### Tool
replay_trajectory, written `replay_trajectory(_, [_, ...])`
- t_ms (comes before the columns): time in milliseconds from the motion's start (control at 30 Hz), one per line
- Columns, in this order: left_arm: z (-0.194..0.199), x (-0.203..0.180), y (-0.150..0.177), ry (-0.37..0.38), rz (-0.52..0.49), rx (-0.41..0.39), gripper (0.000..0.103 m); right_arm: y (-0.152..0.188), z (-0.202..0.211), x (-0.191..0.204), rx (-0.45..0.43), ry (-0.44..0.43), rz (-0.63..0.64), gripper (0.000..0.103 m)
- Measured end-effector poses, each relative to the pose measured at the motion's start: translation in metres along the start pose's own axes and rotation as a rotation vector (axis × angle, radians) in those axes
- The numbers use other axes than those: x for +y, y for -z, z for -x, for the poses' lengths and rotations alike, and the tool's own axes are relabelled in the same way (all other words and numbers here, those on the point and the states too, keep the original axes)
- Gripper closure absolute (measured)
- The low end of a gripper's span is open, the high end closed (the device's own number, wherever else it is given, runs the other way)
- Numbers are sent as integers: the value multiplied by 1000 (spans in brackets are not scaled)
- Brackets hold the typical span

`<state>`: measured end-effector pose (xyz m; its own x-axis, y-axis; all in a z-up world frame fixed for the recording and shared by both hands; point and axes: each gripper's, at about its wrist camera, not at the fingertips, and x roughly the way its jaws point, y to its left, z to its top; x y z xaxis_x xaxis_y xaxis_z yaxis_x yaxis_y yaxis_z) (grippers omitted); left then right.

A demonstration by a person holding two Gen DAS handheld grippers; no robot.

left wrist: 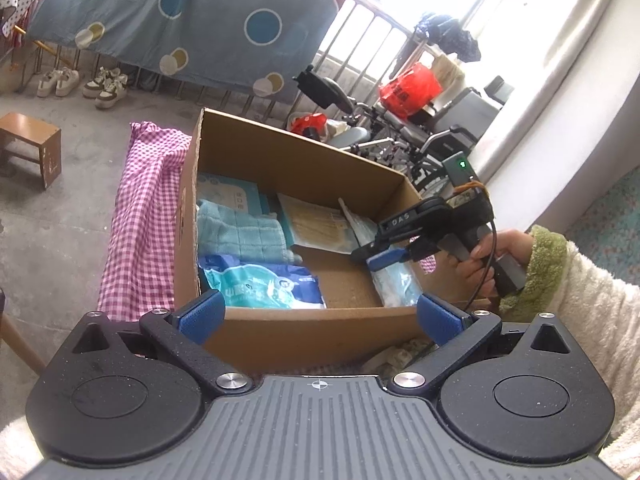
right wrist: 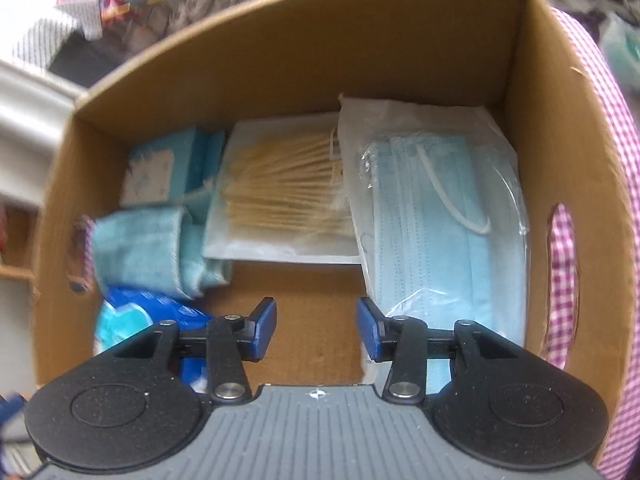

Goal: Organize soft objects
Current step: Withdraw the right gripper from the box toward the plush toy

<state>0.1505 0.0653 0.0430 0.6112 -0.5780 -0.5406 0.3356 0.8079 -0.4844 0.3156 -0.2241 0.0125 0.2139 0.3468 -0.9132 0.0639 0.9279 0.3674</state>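
An open cardboard box (left wrist: 304, 164) (right wrist: 280, 52) holds soft goods: a clear pack of blue face masks (right wrist: 436, 216) (left wrist: 394, 284), a pack of wooden swabs (right wrist: 280, 196) (left wrist: 316, 224), a folded teal towel (right wrist: 148, 248) (left wrist: 240, 228), a blue wipes pack (left wrist: 260, 284) (right wrist: 132, 316) and a light blue packet (right wrist: 160, 164). My left gripper (left wrist: 320, 316) is open and empty, just before the box's near wall. My right gripper (right wrist: 316, 328) (left wrist: 380, 256) is open and empty, inside the box above its bare floor, next to the mask pack.
A pink checked cloth (left wrist: 140, 216) (right wrist: 564, 264) lies under and beside the box. A wooden stool (left wrist: 32, 148), shoes (left wrist: 104, 86), a hanging blue sheet (left wrist: 180, 16), a wheelchair (left wrist: 400, 136) and a railing stand beyond on the concrete floor.
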Motion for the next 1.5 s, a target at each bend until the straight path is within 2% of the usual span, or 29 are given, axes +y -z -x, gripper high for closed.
replay_trajectory(133, [9, -8, 6, -21, -24, -14, 0, 20, 32, 10, -81, -132, 11, 53])
replay_trajectory(267, [16, -16, 8, -33, -23, -17, 0, 61, 79, 20, -206, -252, 53, 41])
replay_trajectory(400, [22, -26, 10, -27, -18, -29, 0, 109, 124, 21, -347, -327, 64, 39])
replay_trajectory(467, [26, -31, 12, -25, -23, -33, 0, 135, 145, 21, -420, -350, 63, 27])
replay_trajectory(533, [30, -39, 15, -27, -35, -47, 0, 162, 163, 23, -499, -350, 77, 21])
replay_trajectory(667, [40, -49, 24, -11, -35, -78, 0, 222, 185, 29, -657, -261, 99, 3])
replay_trajectory(833, [48, -59, 40, -13, -29, -117, 0, 284, 209, 19, -815, -28, 82, 0])
replay_trajectory(1000, [42, -72, 64, -37, -97, -60, 0, 314, 202, 5, -870, 228, 39, 0])
replay_trajectory(1100, [33, -79, 78, -53, -121, -29, 0, 325, 186, -2, -868, 350, -1, 0])
replay_trajectory(1167, [24, -82, 84, -36, -110, 8, 0, 331, 175, -6, -867, 397, -15, 0])
replay_trajectory(1267, [10, -86, 88, -7, -86, 73, 0, 341, 164, -14, -877, 400, -13, 0])
replay_trajectory(1367, [-3, -91, 93, 3, -79, 115, 0, 345, 159, -26, -893, 349, -24, 0])
replay_trajectory(1433, [-9, -93, 97, 22, -65, 118, 0, 350, 156, -36, -916, 276, -18, 0])
replay_trajectory(1500, [-16, -95, 99, 24, -59, 115, 0, 355, 155, -49, -926, 165, -26, 0])
